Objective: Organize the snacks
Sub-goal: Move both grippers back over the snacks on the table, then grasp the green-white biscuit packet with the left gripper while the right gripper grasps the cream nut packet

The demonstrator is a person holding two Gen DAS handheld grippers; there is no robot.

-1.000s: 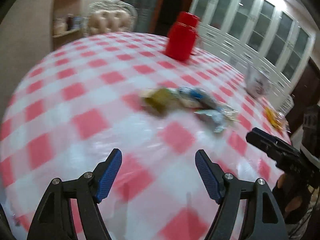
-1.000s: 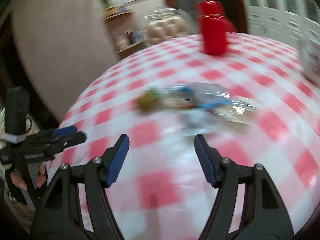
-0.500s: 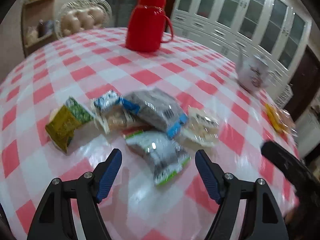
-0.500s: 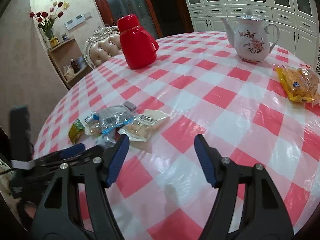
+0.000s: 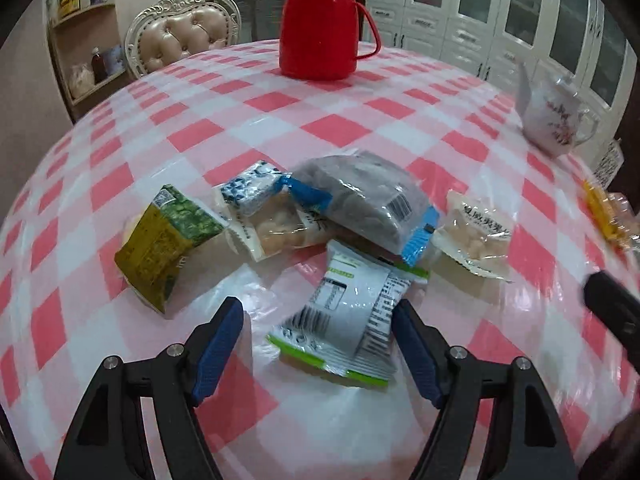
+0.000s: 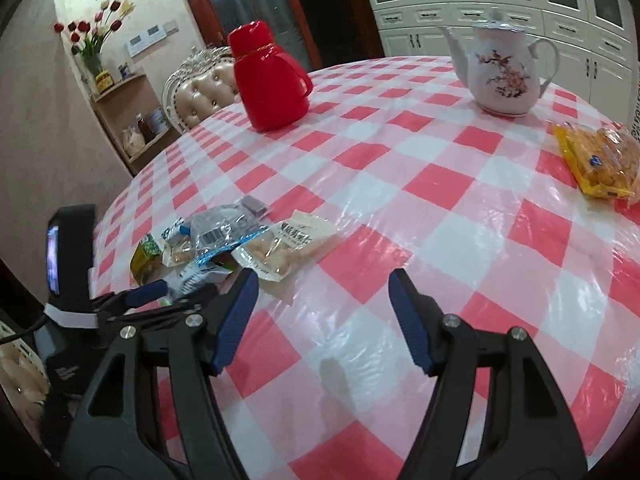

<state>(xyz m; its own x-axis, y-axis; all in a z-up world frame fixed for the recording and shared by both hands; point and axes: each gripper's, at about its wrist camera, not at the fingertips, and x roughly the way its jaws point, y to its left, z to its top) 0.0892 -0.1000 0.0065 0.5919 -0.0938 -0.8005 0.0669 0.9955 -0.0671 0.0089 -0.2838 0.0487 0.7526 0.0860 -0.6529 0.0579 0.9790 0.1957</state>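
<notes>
Several snack packets lie in a loose pile on the red-and-white checked table. In the left wrist view my left gripper (image 5: 318, 344) is open, its blue pads on either side of a white-and-green packet (image 5: 344, 320). Beyond it lie a grey-and-blue packet (image 5: 368, 200), a green-yellow packet (image 5: 164, 240), a clear packet with a blue-white end (image 5: 260, 208) and a clear packet of pale pieces (image 5: 476, 232). My right gripper (image 6: 320, 316) is open and empty over bare cloth, right of the pile (image 6: 224, 240). A yellow snack bag (image 6: 596, 160) lies apart at the far right.
A red jug (image 5: 318, 28) stands at the back of the table and a white flowered teapot (image 6: 502, 72) at the back right. A padded chair (image 5: 180, 32) and a shelf stand behind the table. The table edge curves close on the left.
My left gripper has moved forward to the pile, so the white-and-green packet now lies between its pads. My right gripper has swung right and shows the teapot and yellow bag.
</notes>
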